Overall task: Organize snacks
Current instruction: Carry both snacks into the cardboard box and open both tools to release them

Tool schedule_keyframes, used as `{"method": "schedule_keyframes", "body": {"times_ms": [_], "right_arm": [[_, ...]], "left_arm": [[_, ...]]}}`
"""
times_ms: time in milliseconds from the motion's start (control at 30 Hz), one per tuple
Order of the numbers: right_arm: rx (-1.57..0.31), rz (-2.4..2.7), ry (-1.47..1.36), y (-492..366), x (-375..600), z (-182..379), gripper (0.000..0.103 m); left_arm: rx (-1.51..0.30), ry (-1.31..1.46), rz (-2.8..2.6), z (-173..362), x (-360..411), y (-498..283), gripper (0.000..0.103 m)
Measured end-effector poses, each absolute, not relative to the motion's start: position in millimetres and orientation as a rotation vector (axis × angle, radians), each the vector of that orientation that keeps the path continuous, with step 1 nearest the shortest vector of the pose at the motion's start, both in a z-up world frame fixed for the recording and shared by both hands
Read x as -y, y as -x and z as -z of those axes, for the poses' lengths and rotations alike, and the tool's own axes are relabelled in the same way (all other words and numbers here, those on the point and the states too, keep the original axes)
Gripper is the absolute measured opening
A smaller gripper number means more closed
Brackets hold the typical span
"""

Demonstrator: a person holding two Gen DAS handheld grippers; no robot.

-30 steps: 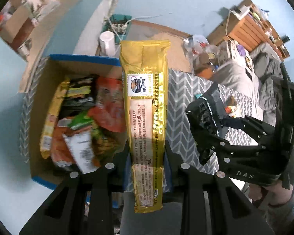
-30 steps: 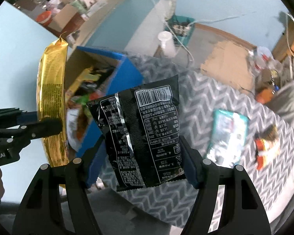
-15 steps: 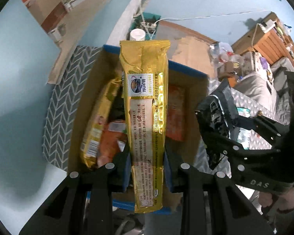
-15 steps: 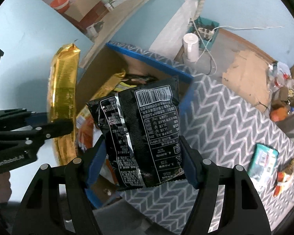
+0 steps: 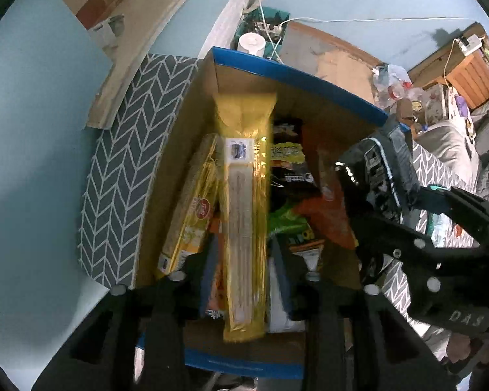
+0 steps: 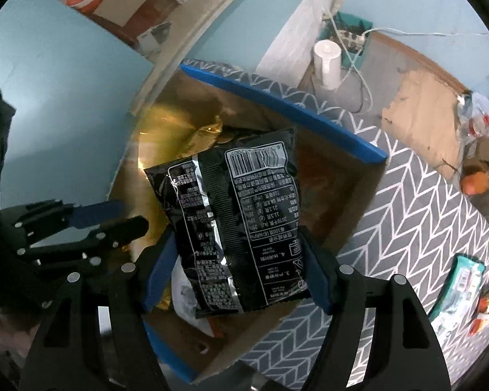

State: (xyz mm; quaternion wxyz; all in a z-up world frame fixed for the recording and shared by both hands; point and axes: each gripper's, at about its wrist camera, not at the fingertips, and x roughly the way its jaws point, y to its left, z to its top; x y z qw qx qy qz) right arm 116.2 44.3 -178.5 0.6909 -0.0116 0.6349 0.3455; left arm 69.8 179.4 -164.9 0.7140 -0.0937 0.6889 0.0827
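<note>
My left gripper (image 5: 244, 254) is shut on a long gold snack pack (image 5: 244, 195) and holds it over the open cardboard box with blue rims (image 5: 296, 71). Several snack packs lie in the box, among them a yellow one (image 5: 192, 202) and an orange one (image 5: 329, 208). My right gripper (image 6: 238, 254) is shut on a black snack bag (image 6: 238, 224) and holds it above the same box (image 6: 277, 101). The right gripper shows at the right of the left wrist view (image 5: 404, 228); the left gripper shows at the left of the right wrist view (image 6: 91, 224).
The box stands on a grey chevron-patterned surface (image 6: 407, 228). A teal snack pack (image 6: 456, 286) and a small red item (image 6: 485, 309) lie on it at the right. A white cup (image 6: 326, 62) and cables stand beyond the box.
Both grippers have moved over the box and lowered toward it, each still holding its pack. The gold pack now hangs inside the box opening.
</note>
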Motion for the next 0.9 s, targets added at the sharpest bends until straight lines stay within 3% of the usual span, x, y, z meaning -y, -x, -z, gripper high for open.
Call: {"method": "schedule_keyframes", "body": {"times_ms": [100,333,433,900], "right_arm": [[-1.428,-0.754,0.03,-117.1,-41.3,179.7,0.073],[-1.411,-0.746,0.012,-114.3,-37.7,172.4,0.077],[-1.404,-0.761,-0.005,-111.5,-35.7,167.8,0.077],[-1.334,-0.708,0.03,-102.3,1.3,139.8,0.077]], "left_arm": [[-1.505,0.189,-0.203,161.0,-180.2,-68.6,0.053],[-1.501,0.225,-0.207,153.1,-179.6,-60.2,0.054],[-1.492,0.233,-0.207,146.4,-175.8,-56.6,0.062],[-1.454,0.243,-0.182,123.4,-149.5,-50.9,0.063]]}}
